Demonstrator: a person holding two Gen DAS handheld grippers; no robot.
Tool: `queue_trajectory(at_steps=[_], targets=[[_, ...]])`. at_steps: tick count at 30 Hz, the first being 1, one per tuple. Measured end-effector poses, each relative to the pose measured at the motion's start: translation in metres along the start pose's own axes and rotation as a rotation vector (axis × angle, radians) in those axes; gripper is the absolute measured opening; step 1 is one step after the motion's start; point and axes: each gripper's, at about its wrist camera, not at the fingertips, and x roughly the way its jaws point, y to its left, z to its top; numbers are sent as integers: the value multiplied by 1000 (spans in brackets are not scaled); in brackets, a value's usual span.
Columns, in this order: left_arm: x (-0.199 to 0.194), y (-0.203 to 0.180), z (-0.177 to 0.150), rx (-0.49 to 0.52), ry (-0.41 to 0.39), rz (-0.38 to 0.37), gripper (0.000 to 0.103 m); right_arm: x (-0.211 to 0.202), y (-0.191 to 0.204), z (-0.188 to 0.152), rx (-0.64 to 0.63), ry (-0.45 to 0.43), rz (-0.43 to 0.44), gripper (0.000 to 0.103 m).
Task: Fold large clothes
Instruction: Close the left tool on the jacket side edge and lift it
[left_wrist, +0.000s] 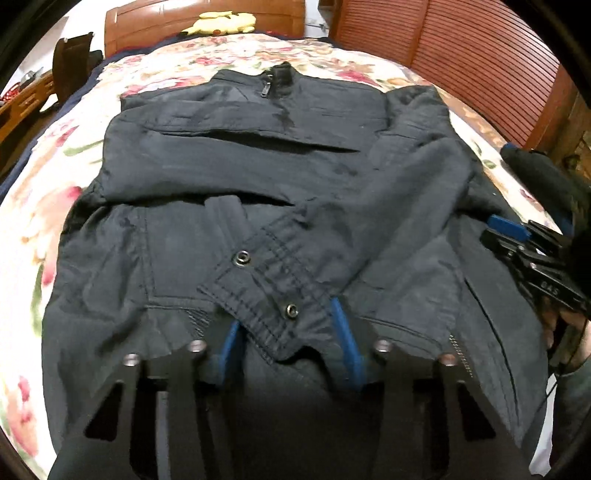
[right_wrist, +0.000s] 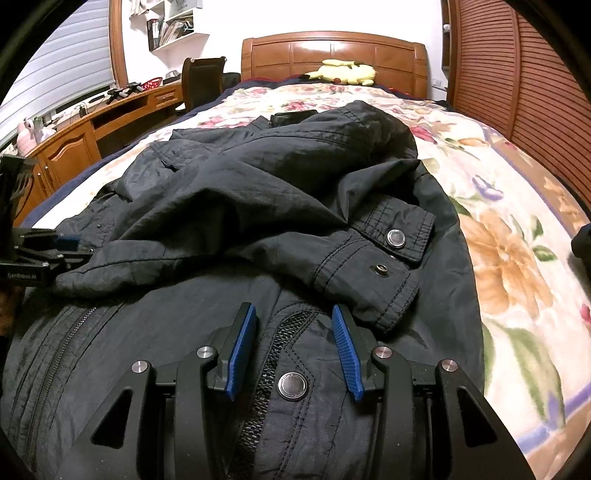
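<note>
A dark navy jacket (left_wrist: 258, 166) lies front up on the floral bedspread (left_wrist: 44, 221), collar at the far end, both sleeves folded across its chest. My left gripper (left_wrist: 284, 325) is open low over the hem, and a snap-buttoned sleeve cuff (left_wrist: 266, 291) lies between its blue pads. My right gripper (right_wrist: 293, 325) is open over the jacket's (right_wrist: 258, 184) bottom hem, jaws either side of a zipper strip and a metal snap (right_wrist: 291, 386). The other sleeve cuff (right_wrist: 388, 258) lies just ahead of it. Each gripper shows at the edge of the other's view.
A yellow plush toy (right_wrist: 343, 72) lies by the wooden headboard (right_wrist: 332, 48). A wooden desk (right_wrist: 92, 122) and chair stand left of the bed. Slatted wooden wardrobe doors (right_wrist: 517, 74) stand on the right. Bare bedspread (right_wrist: 517, 240) lies right of the jacket.
</note>
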Motion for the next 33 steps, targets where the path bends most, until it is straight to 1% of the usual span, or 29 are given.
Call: queue_trajectory(at_steps=[1, 3, 4, 6, 7, 8, 10, 13, 14, 16, 19, 21, 24, 29, 33], targets=[[-1, -2, 0, 13, -1, -4, 30, 0, 0, 0, 0, 0, 1, 45], [-3, -7, 0, 41, 4, -6, 21, 0, 0, 0, 0, 0, 0, 45], [-4, -9, 1, 50, 3, -1, 18, 0, 0, 0, 0, 0, 1, 45], [-7, -9, 4, 64, -12, 28, 15, 0, 0, 0, 0, -1, 2, 45], [-11, -6, 7, 74, -30, 56, 15, -1, -1, 0, 1, -3, 3, 45], [-16, -4, 12, 85, -57, 103, 15, -1, -1, 0, 1, -4, 4, 45], [-25, 5, 21, 80, -92, 145, 15, -1, -1, -1, 1, -4, 4, 45], [-43, 20, 40, 75, -166, 247, 15, -1, -1, -1, 2, -4, 6, 45], [-49, 26, 46, 68, -186, 266, 15, -1, -1, -1, 3, -4, 7, 45], [-60, 37, 58, 52, -225, 274, 15, -1, -1, -1, 4, -4, 8, 45], [-63, 43, 65, 60, -226, 297, 15, -1, -2, -1, 3, -5, 9, 45], [-63, 44, 61, 58, -222, 290, 15, -1, -2, -1, 3, -5, 9, 45], [-61, 40, 43, 68, -214, 258, 15, -1, -2, -1, 3, -5, 9, 45], [-57, 32, 14, 65, -166, 213, 16, -1, -2, -1, 3, -4, 10, 45], [-62, 26, -2, 66, -152, 175, 19, -1, -2, -1, 2, -5, 9, 45]])
